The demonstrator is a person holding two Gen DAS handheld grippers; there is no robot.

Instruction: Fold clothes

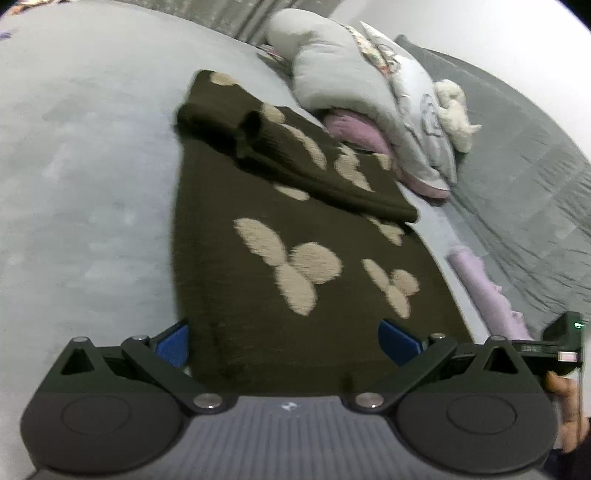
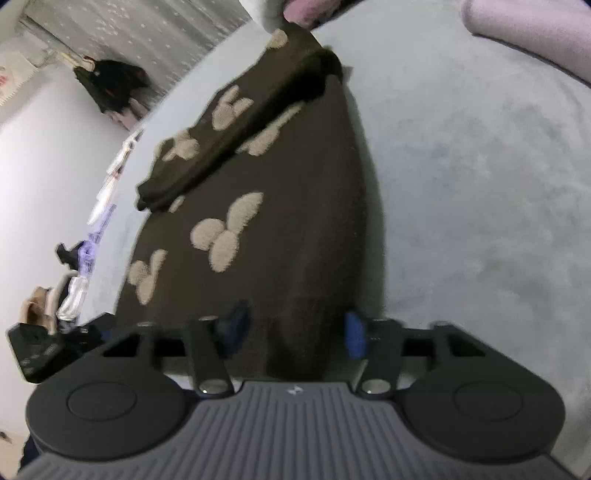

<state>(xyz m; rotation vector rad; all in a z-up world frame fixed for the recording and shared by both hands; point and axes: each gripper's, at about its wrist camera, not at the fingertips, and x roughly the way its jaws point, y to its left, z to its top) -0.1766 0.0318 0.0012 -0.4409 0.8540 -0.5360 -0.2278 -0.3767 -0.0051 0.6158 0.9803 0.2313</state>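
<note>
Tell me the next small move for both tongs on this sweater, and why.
Probably close both tongs on the hem. The left tongs and right tongs are open, straddling the near edge of the brown sweater, whose sleeve is already folded across. Gripping the hem would allow folding it upward.

Near hem of dark sweater (image 1: pixel 280 332) hidden behind left gripper (image 1: pixel 284 341) housing; whether blue pads (image 1: pixel 171 343) touch knit cannot be told. Right wrist view motion-blurred: right gripper (image 2: pixel 295 330) left pad smeared, grip on cloth unclear. Lilac garment (image 2: pixel 532 33) cut off by frame edge. Dark clutter by wall (image 2: pixel 110 85) too small, too blurred to identify.
</note>
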